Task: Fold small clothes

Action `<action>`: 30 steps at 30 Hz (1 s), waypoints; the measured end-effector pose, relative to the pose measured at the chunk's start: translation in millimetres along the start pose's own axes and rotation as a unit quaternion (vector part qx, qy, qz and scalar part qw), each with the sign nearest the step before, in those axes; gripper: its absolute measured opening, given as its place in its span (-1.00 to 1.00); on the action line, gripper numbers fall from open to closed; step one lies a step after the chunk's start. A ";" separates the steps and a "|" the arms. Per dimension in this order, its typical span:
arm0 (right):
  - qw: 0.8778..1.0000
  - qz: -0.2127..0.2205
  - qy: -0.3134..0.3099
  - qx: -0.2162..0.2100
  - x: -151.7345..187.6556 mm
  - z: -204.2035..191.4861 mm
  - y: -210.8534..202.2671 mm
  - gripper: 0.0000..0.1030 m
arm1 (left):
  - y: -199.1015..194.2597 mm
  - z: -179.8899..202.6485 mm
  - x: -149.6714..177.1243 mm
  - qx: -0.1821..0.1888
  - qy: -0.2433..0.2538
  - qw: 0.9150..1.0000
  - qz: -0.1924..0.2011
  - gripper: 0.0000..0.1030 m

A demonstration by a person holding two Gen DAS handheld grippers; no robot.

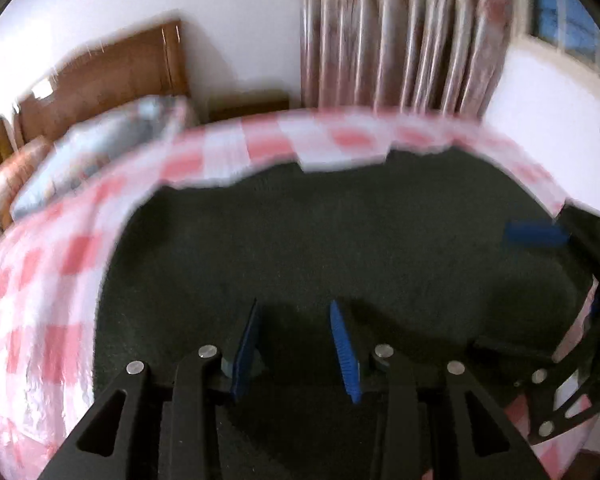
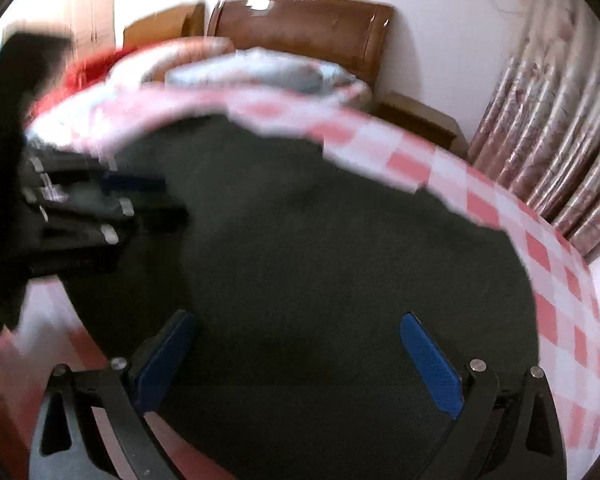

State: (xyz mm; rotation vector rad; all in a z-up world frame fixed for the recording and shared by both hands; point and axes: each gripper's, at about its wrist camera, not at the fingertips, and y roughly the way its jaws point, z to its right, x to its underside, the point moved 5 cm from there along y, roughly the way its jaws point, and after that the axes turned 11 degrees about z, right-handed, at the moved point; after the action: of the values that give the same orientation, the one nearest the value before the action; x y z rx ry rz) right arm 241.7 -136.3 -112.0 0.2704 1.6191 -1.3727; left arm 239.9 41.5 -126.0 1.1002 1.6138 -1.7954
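Observation:
A dark green garment [image 1: 320,240] lies spread flat on a bed with a pink-and-white checked sheet [image 1: 40,280]. My left gripper [image 1: 296,344] hovers over the garment's near part, its blue pads apart with nothing pinched between them. The right gripper's blue pad [image 1: 536,236] shows at the garment's right edge. In the right wrist view the same garment [image 2: 300,220] fills the middle. My right gripper [image 2: 300,356] stands wide open above it, empty. The left gripper [image 2: 80,208] is a dark blur at the left. Both views are motion-blurred.
A bluish pillow [image 1: 100,148] and a wooden headboard [image 1: 112,72] stand at the far end of the bed. A pink patterned curtain [image 1: 400,32] hangs behind it. A low wooden nightstand [image 2: 420,120] stands beside the bed. Something red [image 2: 84,72] lies near the pillows.

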 end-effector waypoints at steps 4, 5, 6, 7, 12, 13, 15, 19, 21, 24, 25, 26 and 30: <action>0.999 0.011 0.047 -0.020 14.2 25.1 -12.9 1.00 | -5.1 -9.6 4.8 0.011 -0.017 1.000 0.002 -0.06; 0.998 0.008 0.052 -0.016 17.4 31.7 -16.7 1.00 | -5.7 -10.7 5.8 0.012 -0.014 1.000 0.004 -0.04; 0.998 0.006 0.062 -0.016 20.4 37.0 -20.3 1.00 | -6.6 -10.0 5.0 0.013 -0.013 1.000 0.006 -0.04; 0.997 0.009 0.074 -0.018 23.8 42.1 -26.1 1.00 | -7.2 -8.8 6.7 0.012 -0.013 1.000 0.010 -0.04; 0.996 0.021 0.089 -0.014 37.4 51.9 -39.7 1.00 | -8.8 -6.0 7.5 0.007 -0.012 1.000 0.014 -0.04; 0.996 0.022 0.090 -0.014 38.9 52.0 -41.1 1.00 | -8.8 -6.5 7.4 0.008 -0.012 1.000 0.014 -0.04; 0.996 0.021 0.089 -0.015 40.6 52.1 -43.2 1.00 | -9.2 -7.4 7.5 0.010 -0.013 1.000 0.016 -0.04; 0.996 0.015 0.085 -0.011 41.1 52.8 -44.2 1.00 | -9.6 -7.5 8.2 0.009 -0.012 1.000 0.019 -0.04; 0.996 0.015 0.085 -0.010 42.1 52.9 -45.4 1.00 | -10.3 -7.7 8.4 0.010 -0.012 1.000 0.019 -0.04; 0.996 0.016 0.087 -0.009 42.6 53.4 -45.0 1.00 | -10.2 -7.6 8.2 0.010 -0.012 1.000 0.019 -0.04; 0.996 0.016 0.088 -0.008 42.6 53.4 -44.9 1.00 | -10.2 -7.7 7.7 0.010 -0.013 1.000 0.018 -0.04; 0.996 0.014 0.089 -0.006 42.0 53.3 -45.0 1.00 | -11.2 -8.2 7.1 0.009 -0.016 1.000 0.016 -0.04; 0.994 0.029 0.104 0.008 29.1 48.2 -51.4 1.00 | -32.7 0.3 5.1 0.024 -0.035 0.999 0.022 -0.08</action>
State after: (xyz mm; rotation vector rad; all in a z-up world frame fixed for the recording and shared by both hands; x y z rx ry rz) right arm 216.1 -206.5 -96.8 0.4806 1.7573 -1.3484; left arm 211.1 48.1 -111.2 1.0740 1.5021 -1.8329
